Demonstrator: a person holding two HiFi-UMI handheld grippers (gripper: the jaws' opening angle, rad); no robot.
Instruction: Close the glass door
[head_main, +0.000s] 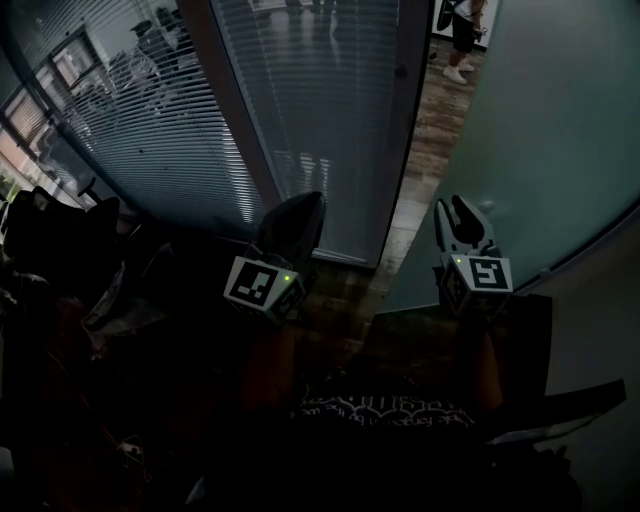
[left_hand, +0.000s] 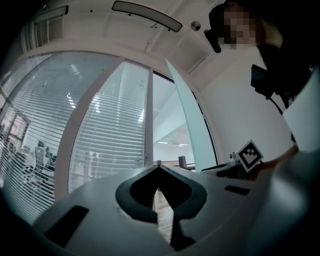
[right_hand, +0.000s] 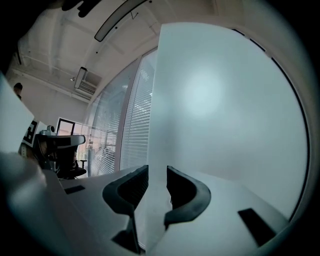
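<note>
Right gripper (right_hand: 157, 172) astride glass door (right_hand: 225, 110)

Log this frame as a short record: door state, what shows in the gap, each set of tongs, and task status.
door: frosted glass door, standing open
gap: wooden floor shows between the door's edge and the glass wall with slatted blinds
left tongs: shut, nothing between them, pointing toward the opening
right tongs: jaws apart, lined up with the door's edge; contact cannot be told
task status: door not yet closed
</note>
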